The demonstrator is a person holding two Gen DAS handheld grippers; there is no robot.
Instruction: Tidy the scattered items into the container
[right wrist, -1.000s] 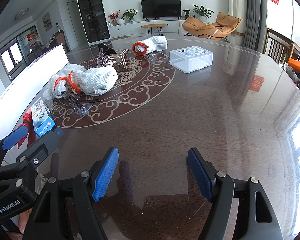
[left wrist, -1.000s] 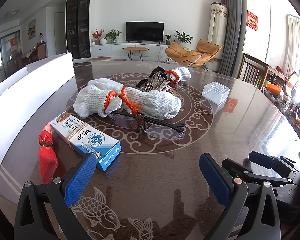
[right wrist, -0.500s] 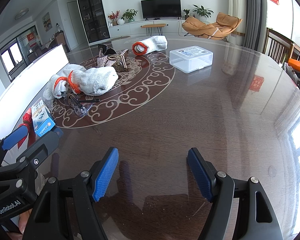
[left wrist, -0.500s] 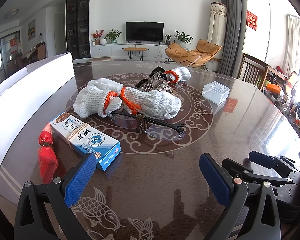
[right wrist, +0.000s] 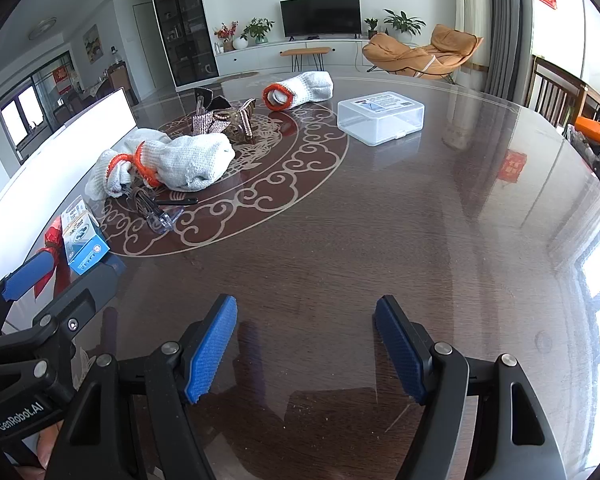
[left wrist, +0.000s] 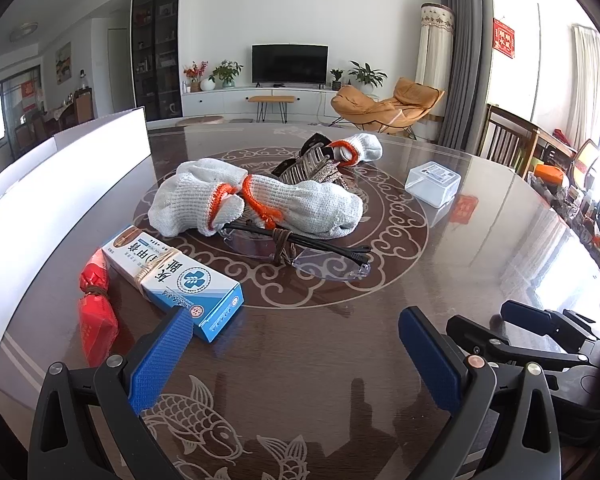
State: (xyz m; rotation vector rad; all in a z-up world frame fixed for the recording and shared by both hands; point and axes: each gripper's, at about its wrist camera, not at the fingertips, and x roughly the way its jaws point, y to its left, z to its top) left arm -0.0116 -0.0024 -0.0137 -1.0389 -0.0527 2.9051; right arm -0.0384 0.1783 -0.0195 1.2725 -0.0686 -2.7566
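On the dark glass-topped table lie a blue-and-white box (left wrist: pixel 172 276), a red packet (left wrist: pixel 96 312), clear safety glasses (left wrist: pixel 296 246), a pair of white knit gloves with orange cuffs (left wrist: pixel 256 204), a brown woven item (left wrist: pixel 312 166) and a rolled glove (left wrist: pixel 360 148). A large white container (left wrist: pixel 60 184) stands along the left edge. My left gripper (left wrist: pixel 292 348) is open and empty, just short of the blue box. My right gripper (right wrist: pixel 306 344) is open and empty over bare table, to the right of the left one.
A clear plastic lidded box (right wrist: pixel 380 118) sits at the far right of the table pattern. The right gripper's body shows in the left wrist view (left wrist: pixel 540 344). Chairs (right wrist: pixel 556 92) stand beyond the table's right edge.
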